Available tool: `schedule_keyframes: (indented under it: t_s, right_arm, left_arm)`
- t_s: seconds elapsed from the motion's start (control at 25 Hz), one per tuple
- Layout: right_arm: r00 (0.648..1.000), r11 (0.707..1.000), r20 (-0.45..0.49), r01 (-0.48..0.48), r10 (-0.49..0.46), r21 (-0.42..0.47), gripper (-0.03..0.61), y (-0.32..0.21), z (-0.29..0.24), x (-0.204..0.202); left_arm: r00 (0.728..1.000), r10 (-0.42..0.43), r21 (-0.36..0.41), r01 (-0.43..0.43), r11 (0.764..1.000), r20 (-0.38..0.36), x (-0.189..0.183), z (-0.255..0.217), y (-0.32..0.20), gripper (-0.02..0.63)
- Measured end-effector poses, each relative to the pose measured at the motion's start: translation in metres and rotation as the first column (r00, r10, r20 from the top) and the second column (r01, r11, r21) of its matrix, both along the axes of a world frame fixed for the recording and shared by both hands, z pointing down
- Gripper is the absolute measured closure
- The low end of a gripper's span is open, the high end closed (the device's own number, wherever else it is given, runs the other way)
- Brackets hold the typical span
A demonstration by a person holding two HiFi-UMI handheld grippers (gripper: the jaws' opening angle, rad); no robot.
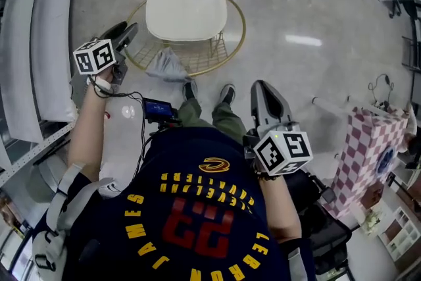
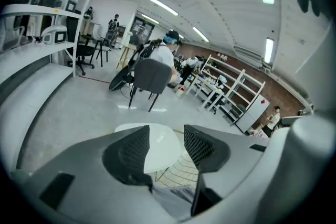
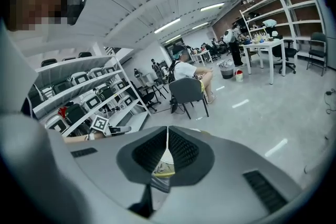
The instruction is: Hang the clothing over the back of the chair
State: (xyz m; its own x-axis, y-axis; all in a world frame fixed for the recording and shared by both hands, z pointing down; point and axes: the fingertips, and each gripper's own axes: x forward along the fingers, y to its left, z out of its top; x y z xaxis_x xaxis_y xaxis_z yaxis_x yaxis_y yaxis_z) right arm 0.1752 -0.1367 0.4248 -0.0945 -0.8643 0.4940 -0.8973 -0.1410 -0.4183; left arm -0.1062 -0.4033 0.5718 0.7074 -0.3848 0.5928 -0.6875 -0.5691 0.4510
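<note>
A chair with a white cushion (image 1: 186,12) and a round gold wire frame (image 1: 233,36) stands on the floor in front of me. A grey piece of clothing (image 1: 167,66) hangs over the near side of that wire rim. My left gripper (image 1: 127,35) is raised at the left of the chair, apart from the cloth, open and empty. In the left gripper view the left gripper (image 2: 167,144) frames the white cushion (image 2: 160,147), with the grey cloth (image 2: 176,198) low beneath it. My right gripper (image 1: 263,91) is near my right leg, shut with nothing in it; its tips meet in the right gripper view (image 3: 167,145).
White shelving (image 1: 36,43) runs along the left. A pink checked bag (image 1: 368,151) stands at the right. A small black device (image 1: 158,108) sits beside my left knee. My shoes (image 1: 227,93) are just short of the chair. Far off, a person sits on a grey chair (image 2: 149,75).
</note>
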Motion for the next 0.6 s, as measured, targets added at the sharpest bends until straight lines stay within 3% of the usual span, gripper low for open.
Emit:
schedule_keyframes:
  t_s: [0.2, 0.24, 0.32, 0.6]
  right_arm:
    - [0.997, 0.995, -0.001, 0.077, -0.077, 0.057, 0.563, -0.028, -0.014, -0.009]
    - [0.996, 0.993, -0.004, 0.093, -0.093, 0.07, 0.563, -0.034, -0.017, -0.01]
    - [0.993, 0.988, -0.008, 0.119, -0.119, 0.094, 0.563, -0.043, -0.023, -0.013]
    - [0.97, 0.952, -0.017, 0.241, -0.242, 0.189, 0.571, -0.048, -0.042, -0.025]
  left_arm:
    - [0.986, -0.094, 0.11, 0.11, 0.988, -0.137, -0.019, -0.087, 0.024, 0.457]
    - [0.983, -0.109, 0.143, 0.13, 0.981, -0.146, -0.021, -0.103, 0.029, 0.486]
    - [0.98, -0.131, 0.21, 0.161, 0.964, -0.147, -0.023, -0.132, 0.04, 0.612]
    - [0.983, -0.121, 0.377, 0.166, 0.911, -0.14, -0.002, -0.203, 0.085, 0.612]
